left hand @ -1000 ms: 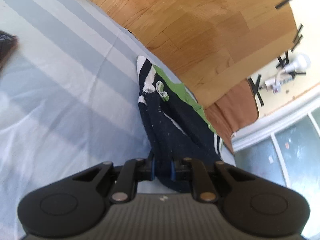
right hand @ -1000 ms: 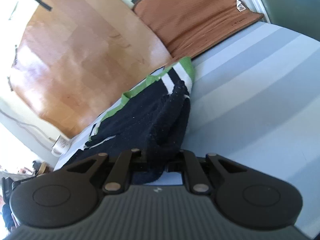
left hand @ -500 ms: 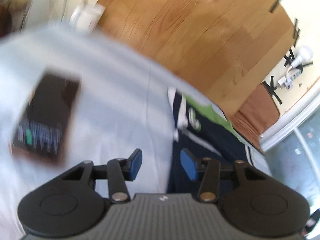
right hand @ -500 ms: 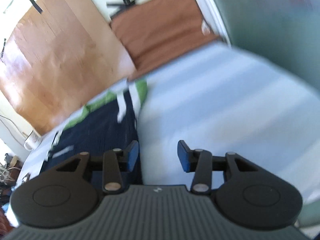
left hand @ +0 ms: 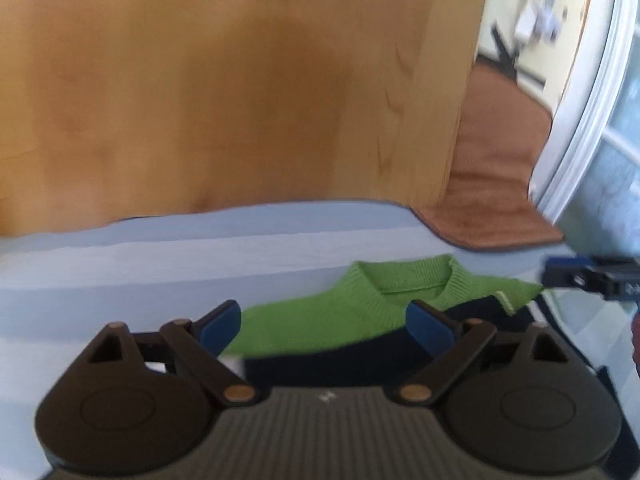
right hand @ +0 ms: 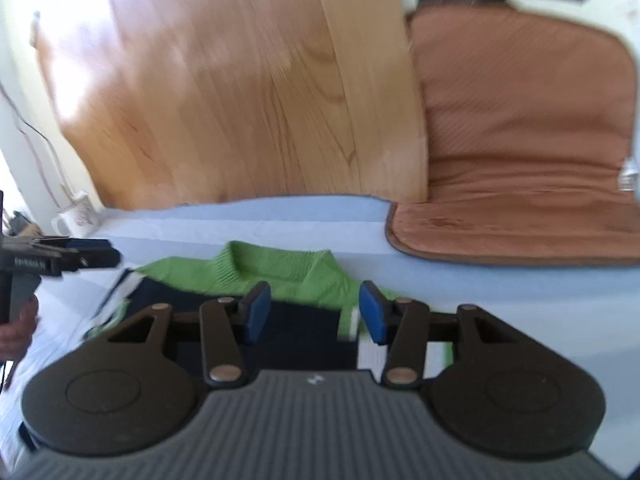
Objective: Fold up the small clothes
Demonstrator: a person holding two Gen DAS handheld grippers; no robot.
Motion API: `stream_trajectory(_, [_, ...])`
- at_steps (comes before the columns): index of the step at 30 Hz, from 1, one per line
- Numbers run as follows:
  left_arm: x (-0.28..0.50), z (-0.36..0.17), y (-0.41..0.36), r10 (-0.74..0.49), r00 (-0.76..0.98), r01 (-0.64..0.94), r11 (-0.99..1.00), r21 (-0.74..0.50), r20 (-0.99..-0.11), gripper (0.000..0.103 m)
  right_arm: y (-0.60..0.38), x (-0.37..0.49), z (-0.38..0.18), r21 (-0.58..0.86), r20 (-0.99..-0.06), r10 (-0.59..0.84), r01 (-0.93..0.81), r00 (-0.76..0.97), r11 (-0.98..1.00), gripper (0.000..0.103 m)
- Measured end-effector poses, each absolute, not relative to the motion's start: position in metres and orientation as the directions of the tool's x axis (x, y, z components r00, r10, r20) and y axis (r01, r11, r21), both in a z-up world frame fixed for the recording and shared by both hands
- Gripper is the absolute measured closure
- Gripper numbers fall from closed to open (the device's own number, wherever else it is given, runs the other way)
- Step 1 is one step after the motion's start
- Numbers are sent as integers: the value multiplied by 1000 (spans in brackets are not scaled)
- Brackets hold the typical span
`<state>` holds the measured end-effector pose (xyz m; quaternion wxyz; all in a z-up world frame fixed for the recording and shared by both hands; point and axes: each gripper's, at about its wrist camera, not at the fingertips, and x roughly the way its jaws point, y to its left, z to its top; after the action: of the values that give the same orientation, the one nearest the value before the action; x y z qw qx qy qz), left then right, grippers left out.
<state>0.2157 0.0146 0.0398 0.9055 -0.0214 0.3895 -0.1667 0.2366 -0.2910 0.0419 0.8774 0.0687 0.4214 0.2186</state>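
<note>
On the bed (left hand: 120, 256) we hover both grippers, left (left hand: 324, 322) and right (right hand: 314, 310), jaws apart over the sweater (left hand: 320, 320), lining up our next fold.

Your sweater (left hand: 320, 320) lies flat on the bedsheet (left hand: 160, 264), collar (left hand: 404, 280) toward the far edge, with the wooden board (left hand: 240, 80) standing behind the bed and the cushion (right hand: 520, 140) to the board's right. Your left gripper (left hand: 324, 322) sits before the sweater's left half and your right gripper (right hand: 314, 312) before its right half. A mug (right hand: 78, 216) stands at the far left, by the board's foot.
</note>
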Motion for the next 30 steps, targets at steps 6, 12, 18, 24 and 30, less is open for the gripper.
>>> stream_trajectory(6, [273,0,-23,-351,522,327,924,-198,-777,45,-264,295,-1,293,-784,445,-374,433,880,46])
stream_trajectory(12, [278,-6,-35,-293,523,326,937,-130,-800,88,-248,293,-16,237,-813,417,-423,406,874,84])
stream_trajectory(18, [241,33,-28,-313,596,332,934,-128,-740,90,-253,256,36,242,-735,452,-426,507,872,88])
stream_trajectory(24, [146,97,-19,-368,700,371,920,-128,-612,90,-251,168,106,180,-643,482,-494,595,850,88])
stream_trajectory(30, [21,125,-16,-418,748,451,890,-67,-516,90,-257,57,145,107,-576,497,-543,649,833,89])
